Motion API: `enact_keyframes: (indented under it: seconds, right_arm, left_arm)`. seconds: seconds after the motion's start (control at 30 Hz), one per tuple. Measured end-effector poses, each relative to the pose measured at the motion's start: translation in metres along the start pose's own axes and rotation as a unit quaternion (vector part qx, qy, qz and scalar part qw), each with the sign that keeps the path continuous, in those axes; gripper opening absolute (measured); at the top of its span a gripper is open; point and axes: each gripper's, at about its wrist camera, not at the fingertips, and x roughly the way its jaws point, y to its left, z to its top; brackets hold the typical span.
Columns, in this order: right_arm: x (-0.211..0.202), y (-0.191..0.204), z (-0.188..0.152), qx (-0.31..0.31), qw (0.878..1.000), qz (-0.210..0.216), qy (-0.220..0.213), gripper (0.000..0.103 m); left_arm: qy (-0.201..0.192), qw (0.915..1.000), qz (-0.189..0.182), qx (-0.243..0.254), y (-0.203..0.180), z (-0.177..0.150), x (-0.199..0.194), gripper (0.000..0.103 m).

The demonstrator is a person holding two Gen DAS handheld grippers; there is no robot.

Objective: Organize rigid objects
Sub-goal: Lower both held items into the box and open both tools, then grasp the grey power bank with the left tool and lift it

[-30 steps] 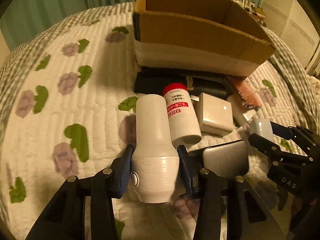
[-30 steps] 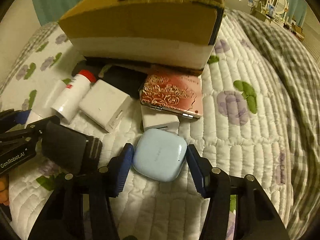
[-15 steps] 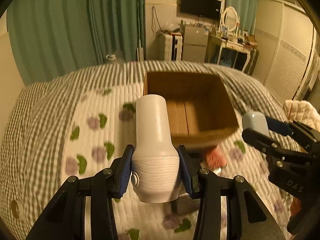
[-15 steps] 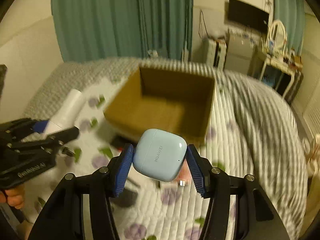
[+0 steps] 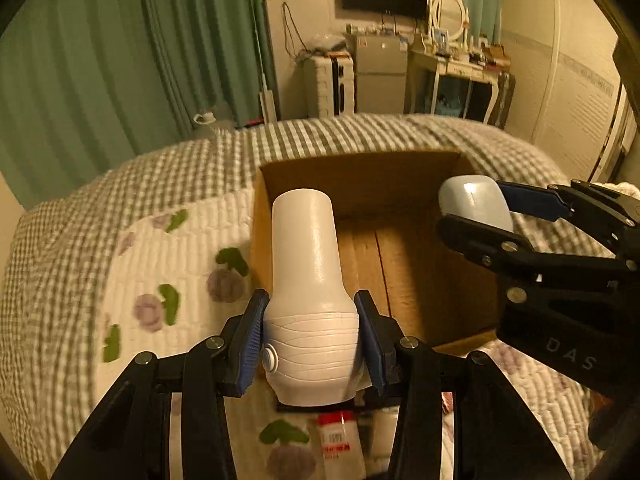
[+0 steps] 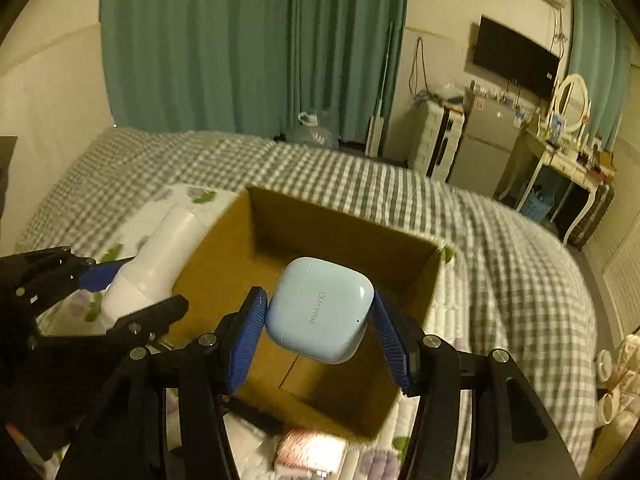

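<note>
My left gripper (image 5: 311, 338) is shut on a white bottle-shaped device (image 5: 308, 280) and holds it in the air over the near left part of the open cardboard box (image 5: 416, 184). My right gripper (image 6: 318, 330) is shut on a light blue earbuds case (image 6: 320, 310) and holds it above the box (image 6: 340, 220). The right gripper and its case (image 5: 474, 204) show at the right of the left wrist view. The left gripper and white device (image 6: 156, 260) show at the left of the right wrist view. The box looks empty inside.
The box sits on a bed with a flowered white quilt (image 5: 160, 264) and a grey checked cover (image 6: 500, 256). A red-capped white bottle (image 5: 338, 440) and a pink patterned case (image 6: 312, 452) lie in front of the box. Curtains, a fridge and a dresser stand beyond.
Both grippers have lifted their objects off the quilt and carried them up and forward, from beside the pile to above the open box.
</note>
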Motion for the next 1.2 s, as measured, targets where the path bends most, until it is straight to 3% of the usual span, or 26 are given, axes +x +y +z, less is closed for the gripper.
enact_keyframes:
  seconds: [0.2, 0.23, 0.27, 0.3, 0.43, 0.57, 0.7, 0.9, 1.03, 1.2]
  right_arm:
    - [0.036, -0.011, -0.010, 0.007, 1.000, 0.028, 0.010, 0.055]
    - [0.036, -0.014, -0.012, 0.010, 0.999, 0.032, 0.006, 0.061]
    - [0.033, -0.016, -0.012, 0.014, 0.999, 0.033, -0.001, 0.072]
    - [0.028, -0.017, -0.013, 0.016, 0.999, 0.033, -0.008, 0.075]
    - [-0.001, -0.024, -0.009, 0.018, 0.999, 0.015, -0.022, 0.078]
    - [-0.046, -0.032, -0.006, 0.010, 1.000, -0.004, -0.029, 0.087]
    - [-0.087, -0.036, -0.018, 0.006, 1.000, -0.001, -0.019, 0.096]
    - [-0.113, -0.032, -0.065, -0.015, 1.000, 0.004, 0.020, 0.097]
    - [-0.104, -0.029, -0.103, -0.014, 0.999, 0.019, 0.038, 0.097]
    - [-0.070, -0.024, -0.135, 0.001, 0.996, 0.047, 0.081, 0.097]
  left_arm:
    - [0.010, 0.9998, -0.006, 0.017, -0.005, -0.006, 0.031, 0.047]
    - [0.007, 0.9998, -0.010, 0.015, -0.004, -0.007, 0.030, 0.050]
    - [0.004, 0.9999, -0.012, 0.009, -0.003, -0.008, 0.027, 0.061]
    - [0.003, 0.9999, -0.011, 0.005, -0.002, -0.009, 0.025, 0.069]
    - [-0.008, 0.9999, -0.007, -0.008, 0.001, -0.015, -0.003, 0.070]
    - [-0.028, 0.9991, 0.009, -0.031, 0.005, -0.028, -0.050, 0.083]
    - [-0.041, 0.9967, 0.035, -0.060, 0.006, -0.047, -0.087, 0.085]
    - [-0.017, 0.9925, 0.039, -0.115, -0.007, -0.091, -0.101, 0.085]
    - [0.008, 0.9897, 0.036, -0.138, -0.021, -0.118, -0.087, 0.085]
    - [0.071, 0.9816, 0.025, -0.176, -0.034, -0.146, -0.053, 0.085]
